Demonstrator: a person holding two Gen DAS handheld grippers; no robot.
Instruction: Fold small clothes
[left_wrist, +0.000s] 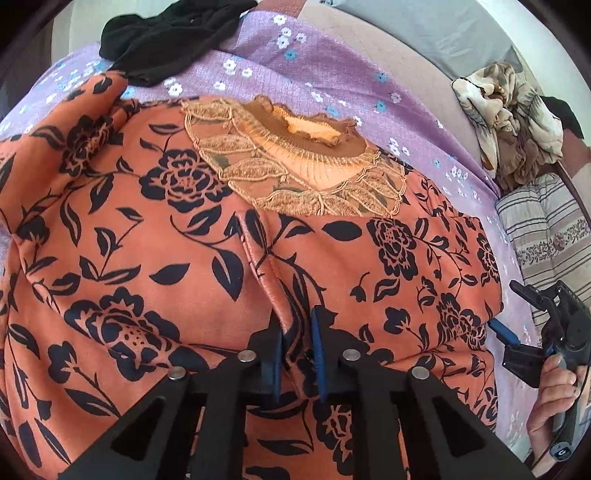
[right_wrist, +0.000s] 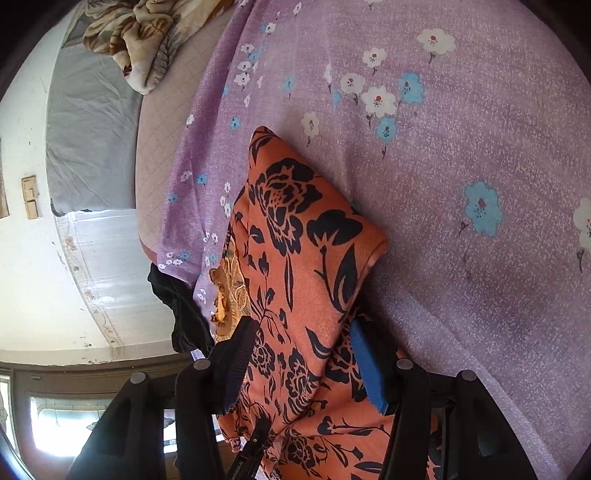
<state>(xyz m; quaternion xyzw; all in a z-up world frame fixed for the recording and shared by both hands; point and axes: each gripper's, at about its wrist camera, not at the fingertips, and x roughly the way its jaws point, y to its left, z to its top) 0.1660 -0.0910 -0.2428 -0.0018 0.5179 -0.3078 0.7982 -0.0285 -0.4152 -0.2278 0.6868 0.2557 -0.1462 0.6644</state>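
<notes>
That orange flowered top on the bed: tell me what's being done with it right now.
A person is folding the orange top on the purple bedsheet, a gripper in each hand. The left gripper is shut on a ridge of fabric near the middle, below the lace collar. The right gripper sits around the top's side edge, jaws apart with cloth between them. A black garment lies beyond, untouched.

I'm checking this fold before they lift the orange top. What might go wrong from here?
The left gripper pinches only a thin ridge of the orange floral top, so the fabric may slip out when lifted. The right gripper has a thick fold between its fingers and seems not yet clamped; an uneven lift could skew the fold. The black garment lies near the collar and might get dragged.
</notes>
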